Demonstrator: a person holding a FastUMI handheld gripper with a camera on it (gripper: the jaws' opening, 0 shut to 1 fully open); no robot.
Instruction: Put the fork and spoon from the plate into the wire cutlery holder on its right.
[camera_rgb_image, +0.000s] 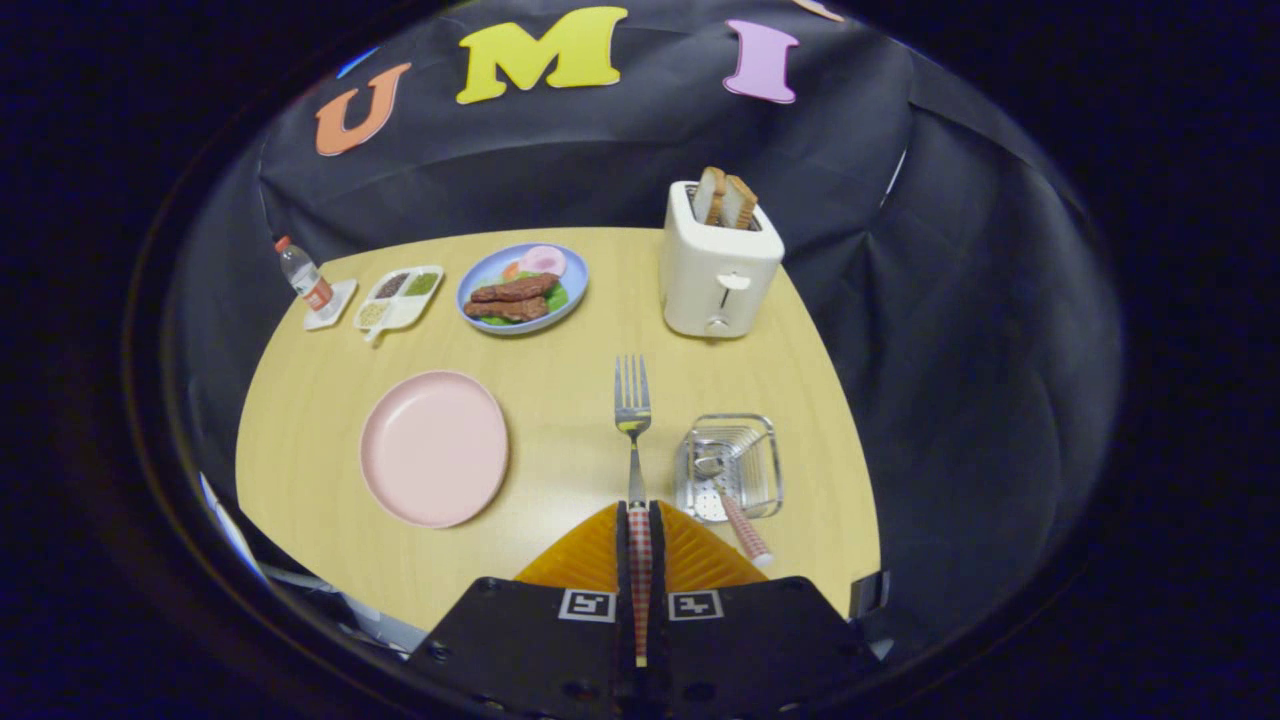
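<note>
Holding the fork (632, 420) by its checked handle, our gripper (640, 530) has both fingers pressed together on it, tines pointing away over the wooden table (560, 330). In the gripper view the pink plate (434, 448) lies bare off to the left, and the wire cutlery holder (730, 466) sits just right of the fingers with the spoon (728, 495) already lying in it, handle sticking out toward us. We judge the fork is the last piece to go. We should swing right until the tines are above the holder, tip them down inside its rim beside the spoon, then ease the fingers apart
</note>
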